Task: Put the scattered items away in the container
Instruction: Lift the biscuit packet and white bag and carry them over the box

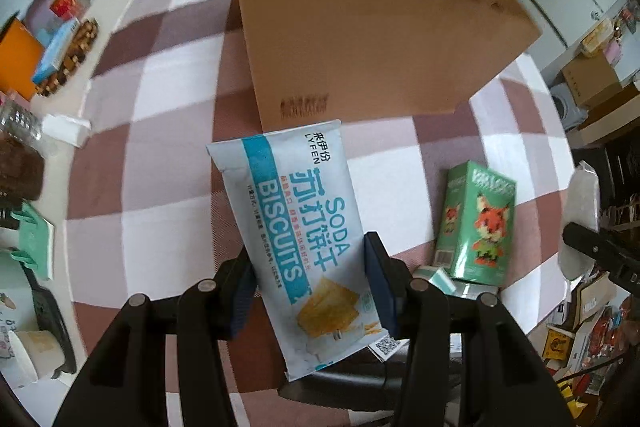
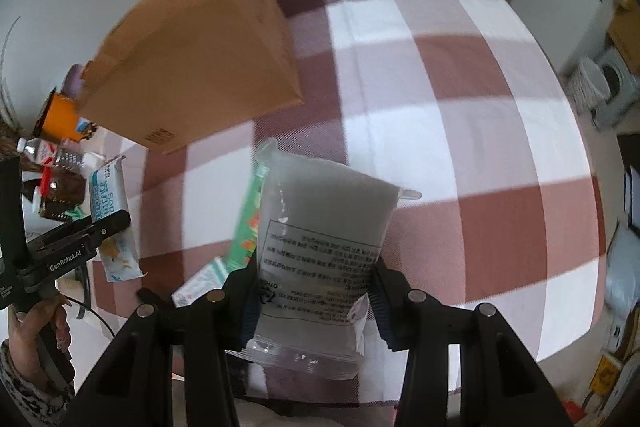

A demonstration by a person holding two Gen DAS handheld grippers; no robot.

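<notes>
My left gripper [image 1: 310,267] is shut on a blue-and-white soda biscuits packet [image 1: 296,223] and holds it above the checked tablecloth, just short of the brown cardboard box [image 1: 372,27]. My right gripper [image 2: 316,287] is shut on a clear plastic pouch [image 2: 320,227] with a printed label, also lifted. The box shows in the right wrist view [image 2: 200,59] at the upper left. A green toy box [image 1: 476,223] with a fox figure lies on the cloth to the right of the left gripper; its edge shows behind the pouch [image 2: 248,223]. The biscuits packet [image 2: 110,203] and the left gripper body [image 2: 68,239] show at the left.
A small teal-and-white carton [image 1: 440,277] lies beside the green box, also in the right wrist view [image 2: 202,279]. Clutter of bottles, boxes and cups lines the table's left edge [image 1: 52,39]. The right half of the checked cloth [image 2: 460,147] stretches to the table edge.
</notes>
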